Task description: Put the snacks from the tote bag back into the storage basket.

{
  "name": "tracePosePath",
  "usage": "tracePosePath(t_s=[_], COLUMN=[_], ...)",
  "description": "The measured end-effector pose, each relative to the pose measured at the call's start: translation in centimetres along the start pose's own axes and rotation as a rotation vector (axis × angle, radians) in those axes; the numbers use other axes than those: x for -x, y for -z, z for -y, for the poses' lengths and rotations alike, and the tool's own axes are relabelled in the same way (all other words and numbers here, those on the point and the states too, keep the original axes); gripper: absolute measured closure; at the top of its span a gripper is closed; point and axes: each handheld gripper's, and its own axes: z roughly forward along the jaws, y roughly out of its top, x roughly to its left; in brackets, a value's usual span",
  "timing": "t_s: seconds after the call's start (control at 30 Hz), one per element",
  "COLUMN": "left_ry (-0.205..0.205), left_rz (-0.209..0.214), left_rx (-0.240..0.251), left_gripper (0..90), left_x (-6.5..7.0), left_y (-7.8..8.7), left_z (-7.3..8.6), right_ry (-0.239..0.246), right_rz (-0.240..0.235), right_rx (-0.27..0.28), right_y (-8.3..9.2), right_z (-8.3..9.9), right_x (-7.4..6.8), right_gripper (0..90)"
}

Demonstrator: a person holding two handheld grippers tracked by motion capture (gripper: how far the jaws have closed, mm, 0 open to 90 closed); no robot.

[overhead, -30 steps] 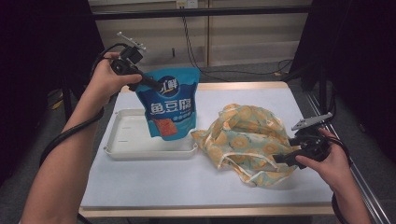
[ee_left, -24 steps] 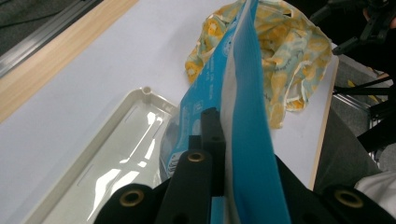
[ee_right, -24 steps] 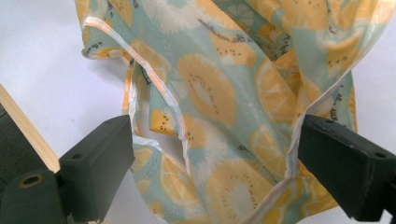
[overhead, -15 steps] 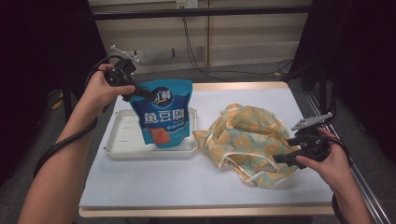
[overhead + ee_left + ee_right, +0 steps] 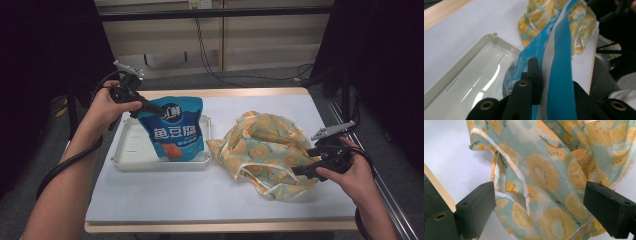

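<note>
High view first: the left hand-held gripper (image 5: 142, 106) pinches the top corner of a glossy blue snack pouch (image 5: 173, 131), its jaws having just eased apart a little with the seal still between them; the pouch stands upright, its bottom edge down in a shallow white plastic tray (image 5: 125, 155) on the left half of the tabletop (image 5: 200, 190), which wears a smooth pale covering with a wooden rim; just beside the tray's right edge lies a crumpled, soft fabric bag (image 5: 265, 150), mint green with orange citrus slices and pale piping, spread toward the right edge; the right hand-held gripper (image 5: 300, 171) sits low at the bag's near right side. Left gripper view looks along the pouch's flat sealed edge (image 5: 560, 75), a blue strip squeezed between black jaws, and shows the tray's (image 5: 461, 75) rounded corner and shiny floor. Right gripper view gives the printed cloth (image 5: 541, 172) up close, folds and stitched hems plain; its jaws stand spread wide with cloth between them, unpressed.
</note>
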Motion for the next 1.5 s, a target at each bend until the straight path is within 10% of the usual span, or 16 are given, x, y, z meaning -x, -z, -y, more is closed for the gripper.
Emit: tracePosePath(t_s=[0.5,1.5], left_ry=[0.015,0.078], left_rz=[-0.177,-0.219], left_rx=[-0.149,-0.087], left_gripper=[28.1,12.6], left_x=[0.4,1.3], left_y=[0.7,-0.7], left_z=[2.0,7.4], right_ry=[0.005,-0.002], right_rz=[0.000,0.003], right_rx=[-0.002,0.003], right_y=[0.1,0.5], right_z=[0.1,0.5], right_x=[-0.1,0.1], right_gripper=[10.2,9.9])
